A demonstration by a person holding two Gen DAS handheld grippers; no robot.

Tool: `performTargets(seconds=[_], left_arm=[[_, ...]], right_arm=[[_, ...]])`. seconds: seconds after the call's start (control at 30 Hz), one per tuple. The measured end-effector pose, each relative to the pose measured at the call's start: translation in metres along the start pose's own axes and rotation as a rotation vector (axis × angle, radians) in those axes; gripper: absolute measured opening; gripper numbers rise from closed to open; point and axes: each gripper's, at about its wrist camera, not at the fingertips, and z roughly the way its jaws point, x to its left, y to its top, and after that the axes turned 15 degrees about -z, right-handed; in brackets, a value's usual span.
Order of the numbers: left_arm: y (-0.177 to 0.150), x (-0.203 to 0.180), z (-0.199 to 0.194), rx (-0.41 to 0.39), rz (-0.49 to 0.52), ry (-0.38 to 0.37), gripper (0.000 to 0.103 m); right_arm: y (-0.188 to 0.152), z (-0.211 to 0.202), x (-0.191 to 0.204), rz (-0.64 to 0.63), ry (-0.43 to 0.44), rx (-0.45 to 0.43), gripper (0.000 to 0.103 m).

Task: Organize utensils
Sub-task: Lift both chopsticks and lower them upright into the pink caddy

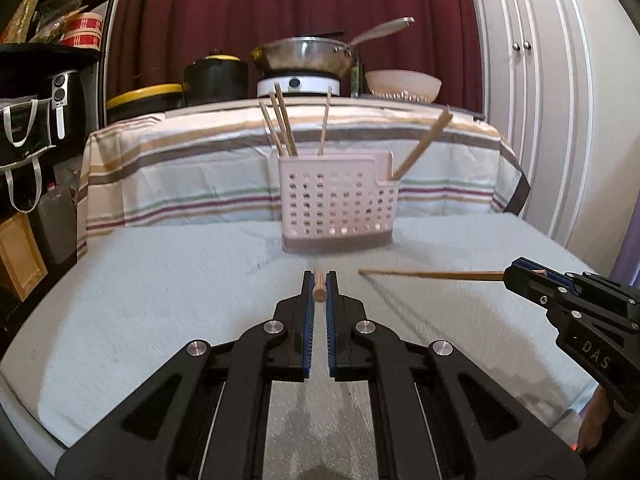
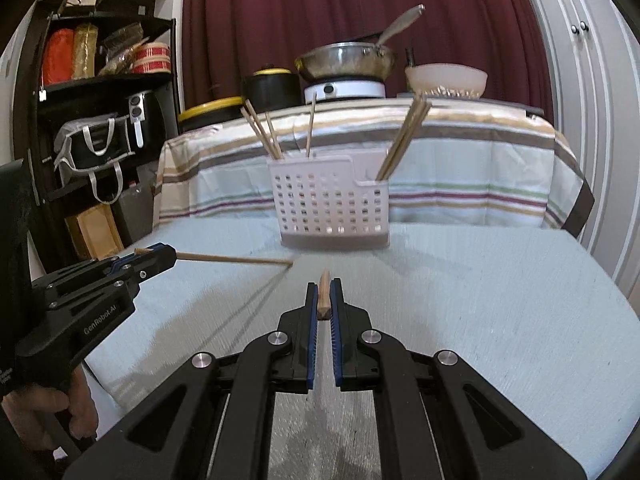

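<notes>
A pink perforated utensil holder (image 1: 338, 204) (image 2: 332, 204) stands on the light cloth ahead of both grippers. Thin chopsticks (image 1: 280, 122) (image 2: 264, 130) stand in its tall part and brown ones (image 1: 424, 144) (image 2: 404, 138) lean in its low right pocket. My left gripper (image 1: 320, 284) is shut on a wooden chopstick (image 1: 319, 289), seen end-on; in the right wrist view that gripper (image 2: 160, 258) holds the chopstick (image 2: 236, 259) level above the cloth. My right gripper (image 2: 325, 296) is shut on another chopstick (image 2: 324, 298); in the left wrist view it (image 1: 516, 274) holds that chopstick (image 1: 432, 275) level.
Behind the holder a striped cloth (image 1: 200, 168) covers a raised counter with a pan (image 1: 308, 54) on a white burner, black pots (image 1: 216, 76) and a white bowl (image 1: 402, 86). Black shelves (image 2: 104, 92) stand at the left, white cabinet doors (image 1: 532, 80) at the right.
</notes>
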Motion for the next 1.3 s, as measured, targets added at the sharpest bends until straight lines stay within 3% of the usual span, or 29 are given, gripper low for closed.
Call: performTargets(seconds=[0.37, 0.63, 1.3], left_arm=[[0.047, 0.005, -0.016, -0.025, -0.033, -0.034, 0.006], [0.073, 0.011, -0.003, -0.033, -0.044, -0.018, 0.006], [0.104, 0.026, 0.035, -0.044, -0.079, 0.001, 0.007]], right_arm=[[0.041, -0.016, -0.017, -0.011, -0.034, -0.08, 0.007], [0.063, 0.001, -0.024, -0.022, -0.033, -0.091, 0.007], [0.096, 0.035, -0.028, -0.045, -0.029, -0.113, 0.007]])
